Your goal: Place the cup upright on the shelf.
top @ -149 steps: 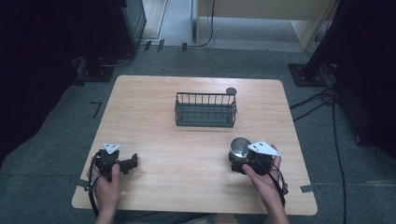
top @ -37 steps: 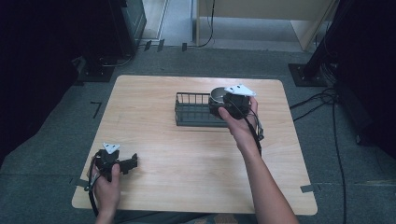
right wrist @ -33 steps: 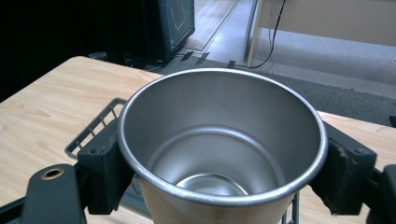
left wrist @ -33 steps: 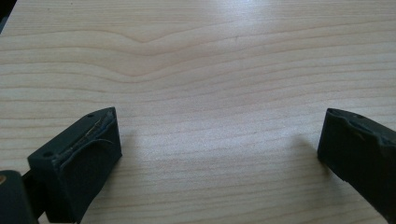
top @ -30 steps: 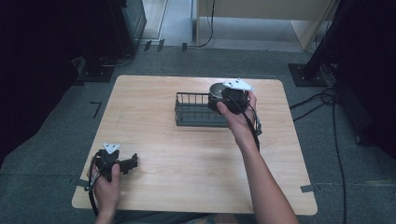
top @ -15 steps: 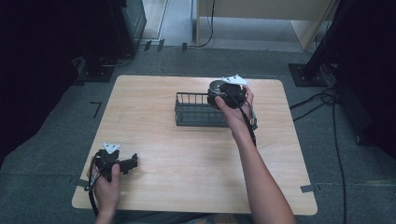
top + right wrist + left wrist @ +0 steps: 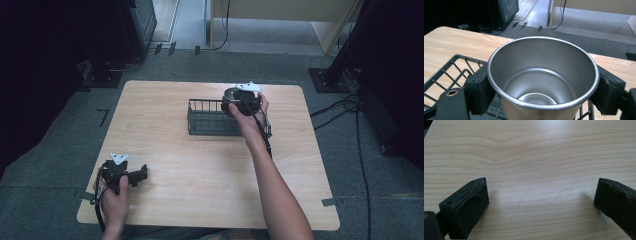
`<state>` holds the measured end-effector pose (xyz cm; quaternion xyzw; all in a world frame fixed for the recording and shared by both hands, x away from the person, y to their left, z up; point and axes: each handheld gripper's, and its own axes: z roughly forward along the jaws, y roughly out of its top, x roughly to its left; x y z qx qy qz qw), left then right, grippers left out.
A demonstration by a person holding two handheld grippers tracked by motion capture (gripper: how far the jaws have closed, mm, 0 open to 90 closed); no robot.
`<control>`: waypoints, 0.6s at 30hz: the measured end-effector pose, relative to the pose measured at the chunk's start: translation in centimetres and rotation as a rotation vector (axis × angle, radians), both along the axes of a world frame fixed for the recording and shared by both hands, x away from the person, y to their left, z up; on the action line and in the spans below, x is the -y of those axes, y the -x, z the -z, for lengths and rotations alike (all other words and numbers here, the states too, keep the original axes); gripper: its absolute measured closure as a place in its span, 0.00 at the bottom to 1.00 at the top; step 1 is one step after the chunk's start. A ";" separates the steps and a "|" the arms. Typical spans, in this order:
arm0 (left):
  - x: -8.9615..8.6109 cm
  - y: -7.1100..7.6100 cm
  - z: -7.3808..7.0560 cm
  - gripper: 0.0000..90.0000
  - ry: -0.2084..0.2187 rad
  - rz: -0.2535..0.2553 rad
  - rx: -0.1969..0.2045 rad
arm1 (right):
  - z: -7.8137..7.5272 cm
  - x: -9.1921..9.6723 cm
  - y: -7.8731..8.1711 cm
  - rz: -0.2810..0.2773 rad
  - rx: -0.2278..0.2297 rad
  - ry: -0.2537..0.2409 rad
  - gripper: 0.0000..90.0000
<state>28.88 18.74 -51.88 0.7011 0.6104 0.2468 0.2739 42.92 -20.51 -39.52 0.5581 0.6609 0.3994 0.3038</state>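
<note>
Item, left gripper [image 7: 131, 175]: sitting near the front left corner of the wooden worktop [image 7: 200, 190], gripped from behind by the person's left hand [image 7: 116, 200], which is reaching in over the front edge. In the left gripper view its jaws are standing wide apart over bare wood grain, holding nothing, the pads [image 7: 466, 207] resting low against the surface. Item, wire basket [image 7: 210, 117]: dark, rectangular, open-topped, standing right of centre toward the far edge of the worktop; its floor is showing through the wires and appearing to be holding nothing loose, though its right end is partly hidden by the hand. Item, steel cup [image 7: 542, 77]: upright, mouth up, shining and containing nothing, being held just over the right end of the basket; basket wires are showing below and to the left of it in the right gripper view. Item, right gripper [image 7: 240, 100]: jaws are clamping the cup's wall from both sides just under the rim, the right hand [image 7: 250, 112] wrapping it from behind with the forearm stretching diagonally from the front edge. Open room: broad bare wood is lying between the two grippers, along the left edge, and across the front right corner; a narrower strip is running between the basket and the far edge.
</note>
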 end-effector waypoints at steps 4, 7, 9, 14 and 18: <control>0.0 0.0 0.0 0.00 -0.001 0.000 0.000 | 0.7 -0.1 -0.2 0.002 -0.008 0.007 0.20; 0.0 0.0 0.0 0.00 -0.001 0.000 0.000 | 1.1 -0.1 -0.2 0.006 -0.003 0.002 0.20; 0.0 0.0 0.0 0.00 -0.001 0.000 0.000 | 1.1 -0.1 -0.1 0.006 0.003 -0.001 0.20; 0.0 0.0 0.0 0.00 0.000 0.000 0.000 | 1.1 -0.2 0.2 0.000 0.025 0.016 0.20; 0.0 0.0 0.0 0.00 -0.001 0.000 0.000 | 1.1 -0.2 0.2 -0.001 0.026 0.011 0.20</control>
